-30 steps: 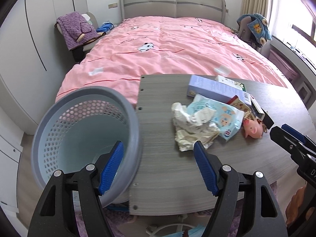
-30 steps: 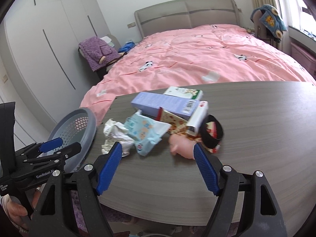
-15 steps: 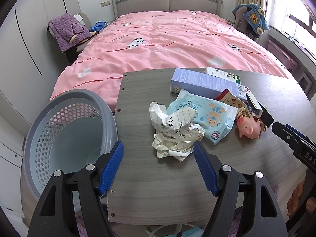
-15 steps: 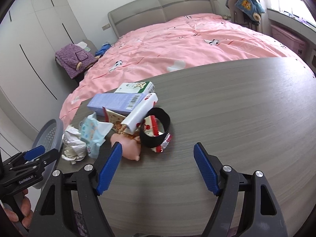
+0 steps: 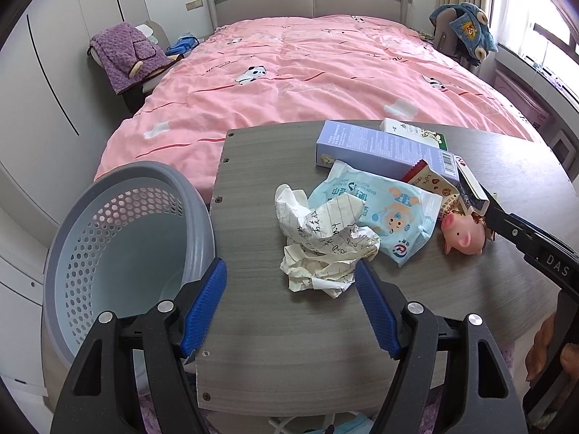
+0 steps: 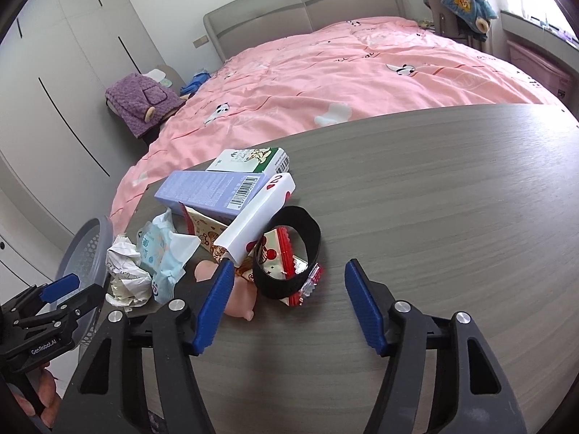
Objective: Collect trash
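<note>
Trash: a pile on the bench (image 5: pixel 289 325), made up of crumpled paper (image 5: pixel 325 249), a wet-wipe packet (image 5: pixel 383 213), a lilac carton (image 5: pixel 380 148), a green-and-white box (image 6: pixel 249 159), a white card box (image 6: pixel 257 213), snack wrappers (image 6: pixel 286 253), a black band (image 6: pixel 289 253) and a pink pig toy (image 5: pixel 463 235).
Bin: the grey perforated basket (image 5: pixel 119 253) stands off the bench edge, beside the left finger of the left hand-held gripper (image 5: pixel 289 307); it looks empty.
Left hand-held gripper: spread wide, nothing between the pads; the crumpled paper lies just ahead of it, nearer its right finger.
Right hand-held gripper (image 6: pixel 286 307): its jaws are closing but not yet on anything; the black band and red-striped wrapper sit just ahead, between the fingers, and the pig toy lies at its left finger.
Change: compared with a second ago both hand-held grippers have drawn closer to the pile, the right one swinging from the pig toy towards the band.
Meaning: nothing is collected yet; judging by this, the right one is about to take the first piece, and the basket is on the far, left side for it.
</note>
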`<action>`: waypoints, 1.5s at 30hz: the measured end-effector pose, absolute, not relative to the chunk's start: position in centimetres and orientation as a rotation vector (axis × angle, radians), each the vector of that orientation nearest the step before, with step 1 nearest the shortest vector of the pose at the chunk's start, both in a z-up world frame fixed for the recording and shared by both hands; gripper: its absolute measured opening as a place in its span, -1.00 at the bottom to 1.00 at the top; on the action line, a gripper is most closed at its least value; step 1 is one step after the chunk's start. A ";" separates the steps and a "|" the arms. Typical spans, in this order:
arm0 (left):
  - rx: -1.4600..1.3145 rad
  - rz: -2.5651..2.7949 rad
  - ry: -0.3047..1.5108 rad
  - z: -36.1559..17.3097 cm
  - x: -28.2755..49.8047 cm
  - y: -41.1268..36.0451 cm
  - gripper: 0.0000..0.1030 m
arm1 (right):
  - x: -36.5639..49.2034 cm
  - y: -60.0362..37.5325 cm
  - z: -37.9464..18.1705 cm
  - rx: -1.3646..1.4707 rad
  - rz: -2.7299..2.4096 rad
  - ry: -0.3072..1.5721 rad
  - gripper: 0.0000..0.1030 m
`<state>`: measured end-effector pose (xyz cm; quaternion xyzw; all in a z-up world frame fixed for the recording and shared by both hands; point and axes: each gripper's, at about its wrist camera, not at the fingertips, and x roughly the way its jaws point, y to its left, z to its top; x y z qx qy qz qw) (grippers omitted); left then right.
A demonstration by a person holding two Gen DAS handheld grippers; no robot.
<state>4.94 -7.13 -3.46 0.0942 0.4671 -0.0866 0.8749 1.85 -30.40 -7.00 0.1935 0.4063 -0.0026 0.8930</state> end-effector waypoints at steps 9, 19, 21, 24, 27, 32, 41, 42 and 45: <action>0.203 -0.183 0.967 -3.5 4.9 -7.1 0.36 | 2.1 -30.1 -6.9 0.408 0.017 0.841 -0.43; 0.195 -0.189 0.973 -3.5 4.8 -7.0 0.36 | 1.5 -30.0 -5.6 0.398 0.012 0.809 -0.53; 0.193 -0.191 0.974 -3.6 4.8 -7.0 0.36 | 1.5 -30.1 -5.4 0.398 0.011 0.800 -0.55; 0.194 -0.192 0.974 -3.6 4.7 -7.0 0.36 | 1.4 -30.3 -4.9 0.405 0.013 0.789 -0.58; 0.193 -0.191 0.973 -3.6 4.8 -7.0 0.36 | 1.3 -30.5 -4.6 0.405 0.011 0.780 -0.58; 0.193 -0.191 0.973 -3.6 4.7 -7.1 0.36 | 1.2 -30.5 -4.1 0.406 0.017 0.767 -0.61; 0.194 -0.193 0.969 -3.5 4.6 -7.3 0.36 | 1.0 -31.2 -3.6 0.430 0.020 0.751 -0.66; 0.194 -0.193 0.969 -3.5 4.6 -7.3 0.36 | 0.9 -31.3 -3.5 0.432 0.017 0.749 -0.66; 0.193 -0.194 0.969 -3.5 4.6 -7.3 0.36 | 0.7 -31.4 -3.0 0.426 0.016 0.736 -0.72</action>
